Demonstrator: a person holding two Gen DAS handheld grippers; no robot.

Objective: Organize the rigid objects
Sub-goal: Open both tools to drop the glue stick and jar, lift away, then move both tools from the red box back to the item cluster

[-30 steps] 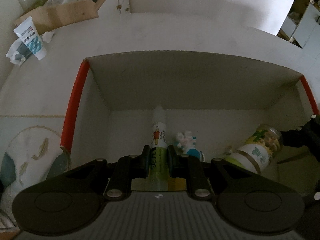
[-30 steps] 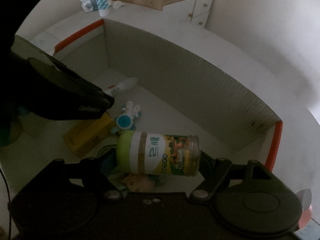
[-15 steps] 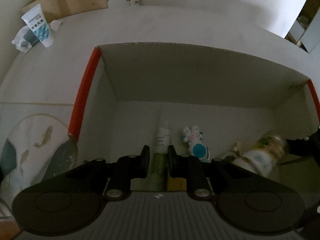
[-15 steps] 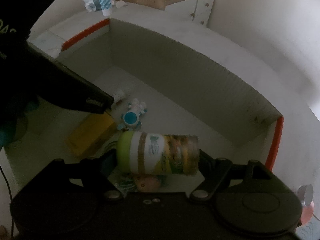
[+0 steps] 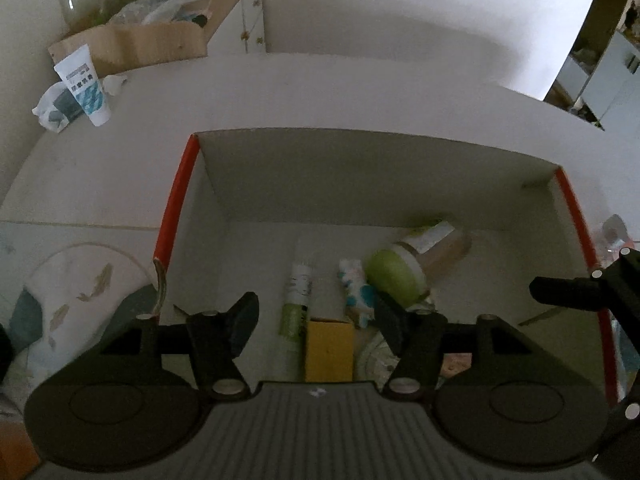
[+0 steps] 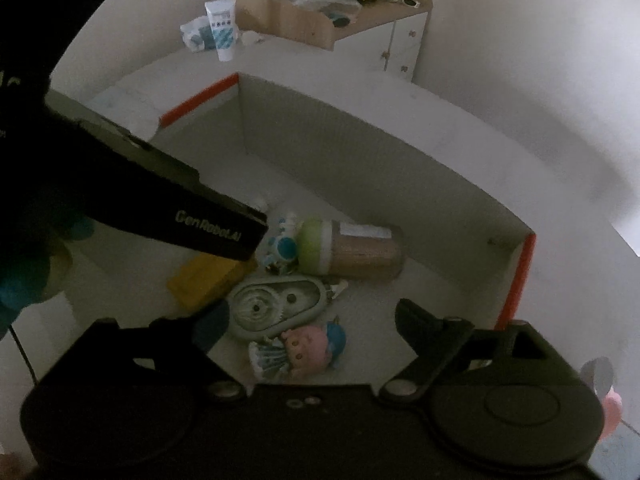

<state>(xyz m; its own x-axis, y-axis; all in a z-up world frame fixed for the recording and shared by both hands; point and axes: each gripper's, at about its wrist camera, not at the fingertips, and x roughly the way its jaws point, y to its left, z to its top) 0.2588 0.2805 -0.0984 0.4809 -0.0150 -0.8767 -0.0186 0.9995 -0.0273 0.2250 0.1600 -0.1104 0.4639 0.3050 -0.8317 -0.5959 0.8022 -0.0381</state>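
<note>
We hold both tools above the white cardboard box with orange-red edges (image 5: 176,196), and everything below is placed against that box. Our left gripper (image 5: 316,320) hangs over the box's near side with its jaws opening and nothing pinched between them; the tall white-and-green tube (image 5: 297,300) and the small yellow carton (image 5: 329,350) lie loose on the box floor under the gap. Our right gripper (image 6: 308,328) is likewise over the near part of the box, its jaws opening wide and gripping nothing; beneath it, on the floor, lie a pink-and-blue doll figure (image 6: 308,350) and a grey-green oval case with a round wheel inside (image 6: 276,306) (possibly a tape dispenser; the light is dim).

Farther into the box, towards its middle, the clear cylindrical jar with a lime-green lid (image 6: 348,250) lies on its side, free of both tools, its lid just beside a small blue-and-white toy figure (image 6: 282,248).

Beyond the box's far wall, on the white tabletop (image 5: 320,92), a white-and-blue squeeze tube (image 5: 82,90) stands upright.
</note>
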